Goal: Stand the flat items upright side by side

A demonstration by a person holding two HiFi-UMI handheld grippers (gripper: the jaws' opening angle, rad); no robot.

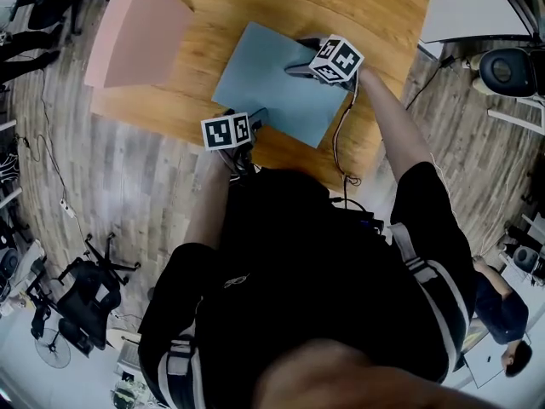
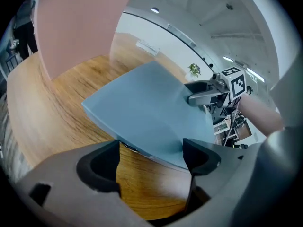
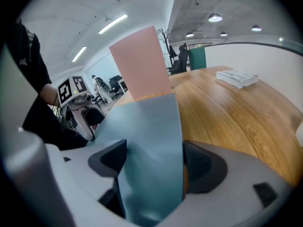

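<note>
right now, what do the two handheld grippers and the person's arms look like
The left gripper and right gripper have pale grey bodies, each with two dark, blunt jaw pads. Each carries a white cube printed with black square markers. A thin dark cable trails from the right one. The person wears a black short-sleeved top.

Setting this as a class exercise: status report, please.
Left gripper open at blue board edge. Right gripper open, board between jaws. Pink board upright. Nothing blocking.

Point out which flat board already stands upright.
The pale pink flat board; the grey-blue flat board lies nearly flat on the wooden table.
</note>
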